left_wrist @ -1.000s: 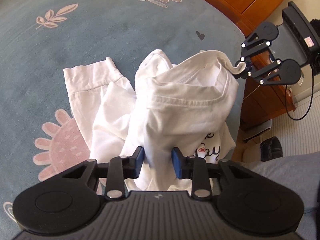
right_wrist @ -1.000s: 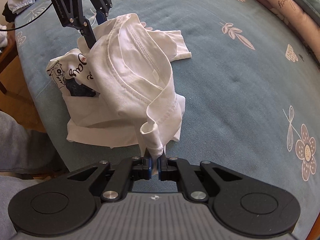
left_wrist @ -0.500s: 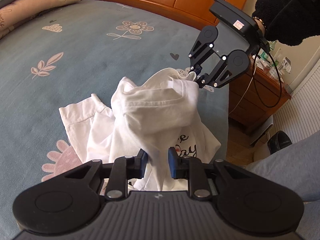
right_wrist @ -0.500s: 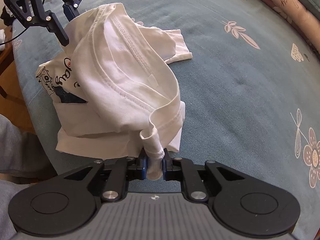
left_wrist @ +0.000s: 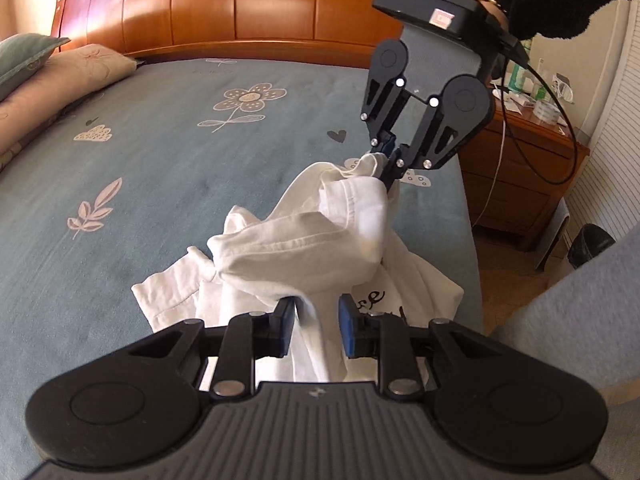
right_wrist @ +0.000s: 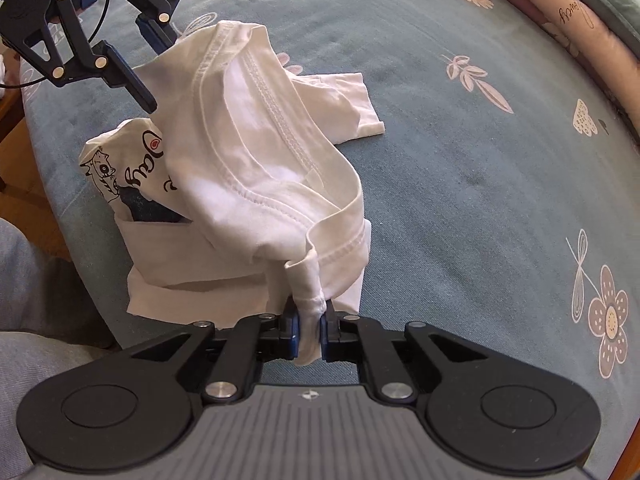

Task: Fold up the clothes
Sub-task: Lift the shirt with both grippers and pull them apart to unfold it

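A white T-shirt (right_wrist: 256, 168) is held up in a bunch above the blue flowered bedspread (right_wrist: 460, 152), near the bed's side edge, with one sleeve lying flat. A twisted fold is pinched between the closing jaws of the right gripper (right_wrist: 309, 330). Another fold is gripped by the partly closed left gripper (left_wrist: 314, 326).

shirt print (right_wrist: 150, 168): black cursive, upside down, looks like "Day"
shirt print, left wrist view (left_wrist: 370, 298): partial "re"
pillow (right_wrist: 576, 12): cursive word, unreadable
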A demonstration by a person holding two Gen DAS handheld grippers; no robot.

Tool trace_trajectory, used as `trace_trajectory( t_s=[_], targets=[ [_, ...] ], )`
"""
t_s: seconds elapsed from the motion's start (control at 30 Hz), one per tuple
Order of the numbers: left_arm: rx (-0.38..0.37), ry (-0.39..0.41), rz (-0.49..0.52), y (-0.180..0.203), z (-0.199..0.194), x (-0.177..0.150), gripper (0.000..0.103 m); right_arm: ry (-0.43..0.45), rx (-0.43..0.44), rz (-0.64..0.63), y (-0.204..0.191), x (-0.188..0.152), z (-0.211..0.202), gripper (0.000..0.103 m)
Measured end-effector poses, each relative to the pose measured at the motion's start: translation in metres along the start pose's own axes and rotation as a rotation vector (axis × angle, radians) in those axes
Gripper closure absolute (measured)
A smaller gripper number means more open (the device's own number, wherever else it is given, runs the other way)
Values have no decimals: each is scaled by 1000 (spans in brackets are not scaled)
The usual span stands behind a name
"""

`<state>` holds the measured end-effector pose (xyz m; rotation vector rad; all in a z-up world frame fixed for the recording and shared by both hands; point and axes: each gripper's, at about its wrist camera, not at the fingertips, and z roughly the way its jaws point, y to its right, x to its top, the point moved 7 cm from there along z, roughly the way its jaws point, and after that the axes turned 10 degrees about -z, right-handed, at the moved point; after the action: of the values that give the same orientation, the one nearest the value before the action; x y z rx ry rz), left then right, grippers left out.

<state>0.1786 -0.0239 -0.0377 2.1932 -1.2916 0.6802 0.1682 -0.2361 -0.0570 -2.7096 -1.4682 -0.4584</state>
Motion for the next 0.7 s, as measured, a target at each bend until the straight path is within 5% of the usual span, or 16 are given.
trace_trajectory(
  t_s=[0.23,0.3,0.7],
  targets=[
    [-46,-81,-101,-9,9,-14,84,50,92,116,8,1,5,90],
    [-21,-82,-128,-12,6,-14,102,50,97,129,10,1,3,91],
    [221,-43,-256,-62,-36,17,103,114,-47,73,54,34,-25,96]
  ],
)
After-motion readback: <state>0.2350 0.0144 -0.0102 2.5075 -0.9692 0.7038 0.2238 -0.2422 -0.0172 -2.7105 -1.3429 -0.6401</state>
